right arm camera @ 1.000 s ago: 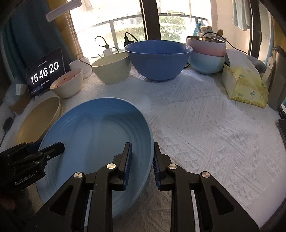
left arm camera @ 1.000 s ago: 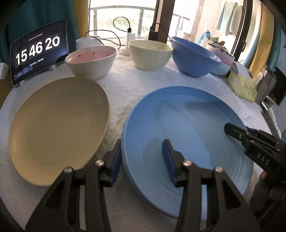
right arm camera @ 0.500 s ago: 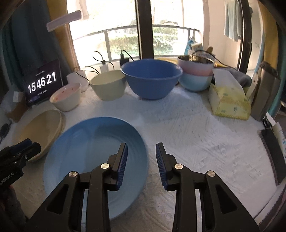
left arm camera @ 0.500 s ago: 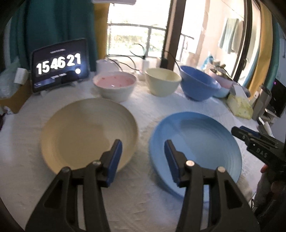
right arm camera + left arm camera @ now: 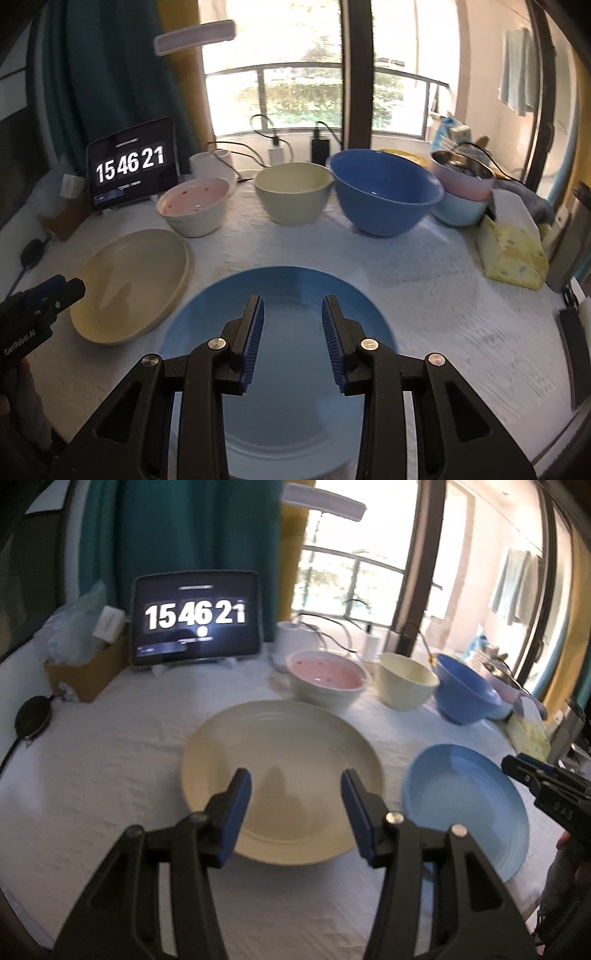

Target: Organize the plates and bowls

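Observation:
A cream plate [image 5: 280, 753] [image 5: 133, 280] lies on the white tablecloth, left of a blue plate [image 5: 465, 805] [image 5: 295, 369]. Behind them stand a pink-lined white bowl [image 5: 327, 683] [image 5: 195, 210], a cream bowl [image 5: 406, 686] [image 5: 293, 197] and a large blue bowl [image 5: 465, 698] [image 5: 384, 195]. My left gripper [image 5: 295, 786] is open and empty above the cream plate's near part. My right gripper [image 5: 292, 314] is open and empty above the blue plate. Each gripper shows at the edge of the other's view.
A tablet clock [image 5: 197, 618] stands at the back left beside a cardboard box [image 5: 86, 668]. Stacked pink and light blue bowls [image 5: 461, 195], a yellow tissue pack [image 5: 513, 254] and chargers with cables [image 5: 277, 151] sit at the back and right.
Both grippers have let go of the blue plate, opened wider and pulled back and up. My left gripper has swung left over the cream plate. The blue plate lies flat on the cloth.

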`<move>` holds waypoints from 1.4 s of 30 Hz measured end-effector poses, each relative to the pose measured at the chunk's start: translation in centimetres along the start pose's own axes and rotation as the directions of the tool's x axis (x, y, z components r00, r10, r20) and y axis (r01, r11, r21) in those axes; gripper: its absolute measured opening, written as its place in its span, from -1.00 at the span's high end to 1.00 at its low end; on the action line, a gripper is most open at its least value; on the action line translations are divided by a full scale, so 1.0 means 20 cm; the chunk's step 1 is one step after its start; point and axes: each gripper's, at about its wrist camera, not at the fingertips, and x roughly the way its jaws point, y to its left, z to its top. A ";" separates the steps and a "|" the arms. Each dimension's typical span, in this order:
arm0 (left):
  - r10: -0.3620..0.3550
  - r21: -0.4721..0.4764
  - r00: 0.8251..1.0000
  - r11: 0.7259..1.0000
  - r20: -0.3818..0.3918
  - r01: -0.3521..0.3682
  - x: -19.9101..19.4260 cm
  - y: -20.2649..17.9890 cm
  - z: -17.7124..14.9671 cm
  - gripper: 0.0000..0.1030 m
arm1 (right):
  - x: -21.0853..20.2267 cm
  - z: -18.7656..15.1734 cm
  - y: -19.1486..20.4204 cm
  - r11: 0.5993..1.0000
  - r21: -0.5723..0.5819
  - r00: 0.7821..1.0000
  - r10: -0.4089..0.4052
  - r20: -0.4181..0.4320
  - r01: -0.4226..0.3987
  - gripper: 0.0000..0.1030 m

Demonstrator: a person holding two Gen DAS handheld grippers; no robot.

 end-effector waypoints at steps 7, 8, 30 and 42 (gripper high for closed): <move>0.048 -0.041 0.999 0.998 -0.003 -0.049 0.04 0.16 0.03 -0.02 | 0.07 0.07 0.14 0.998 -0.040 0.999 0.050 -0.008 -0.050 0.32; 0.054 -0.047 0.999 0.997 -0.005 -0.054 0.05 0.18 0.03 -0.02 | 0.09 0.08 0.16 0.997 -0.046 0.998 0.058 -0.012 -0.059 0.32; 0.133 -0.137 0.983 0.979 -0.126 -0.150 0.27 0.45 0.04 -0.02 | 0.43 0.17 0.47 0.982 -0.093 0.980 0.151 -0.133 -0.164 0.32; 0.074 -0.143 0.977 0.984 -0.202 -0.104 0.40 0.44 0.02 -0.34 | 0.60 0.16 0.53 0.981 -0.102 0.961 0.138 -0.240 -0.166 0.32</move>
